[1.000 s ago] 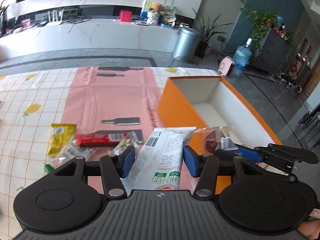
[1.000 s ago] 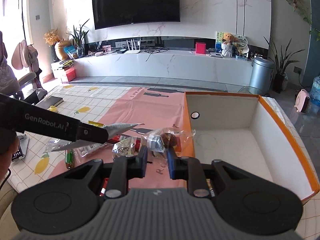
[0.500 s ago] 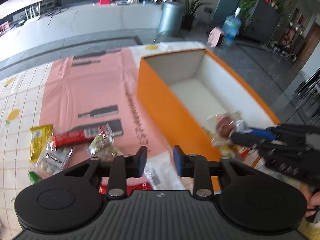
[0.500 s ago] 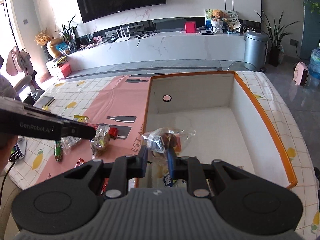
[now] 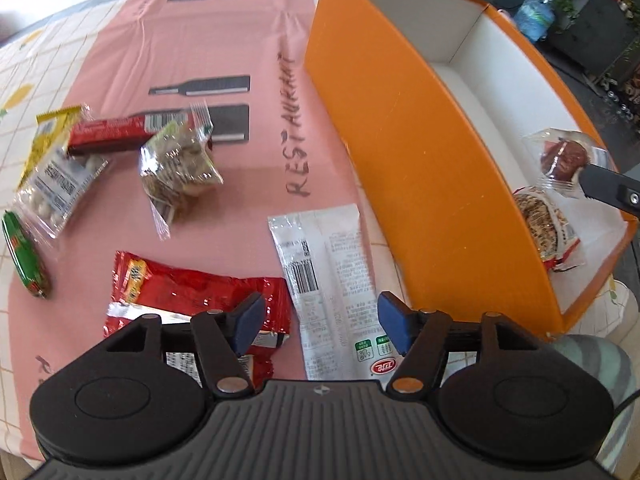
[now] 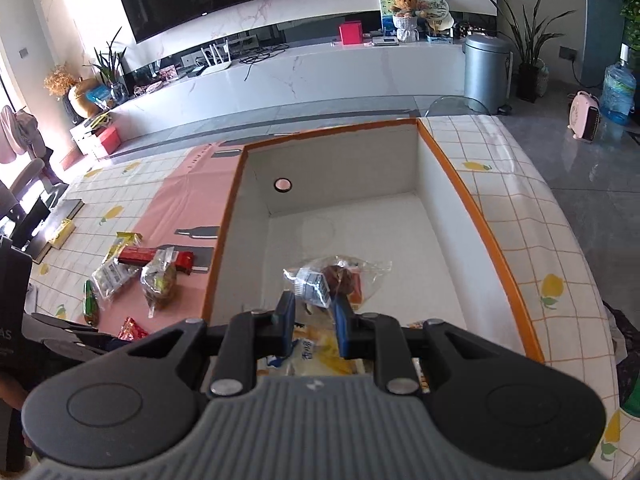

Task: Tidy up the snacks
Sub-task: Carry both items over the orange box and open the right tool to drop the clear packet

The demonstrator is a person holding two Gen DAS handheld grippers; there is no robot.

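Two packets lie low in the box (image 6: 460,184). Our right hand-held gripper (image 6: 314,316) pinches a date snack (image 6: 334,278) above it. Our left hand-held gripper (image 5: 318,322), opening, straddles the white packet (image 5: 326,276) untouched; six more wait left on the desk (image 5: 120,52).

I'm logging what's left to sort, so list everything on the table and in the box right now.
orange box: 1, orange outside and white inside, right of the pink mat
pink mat: 1, pink, under the loose snacks
white packet: 1, white, flat on the mat between the left jaws
red packet: 1, red, beside the white packet
clear nut pack: 1, clear, mid-mat
red bar: 1, red, far left cluster
yellow sachet: 1, yellow, left edge
clear candy bag: 1, clear, left
green stick: 1, green, far left
snacks already boxed: count unclear, near corner
clear-wrapped brown snack: 1, held over the box
left gripper: opening, gripping nothing
right gripper: shut on the brown snack
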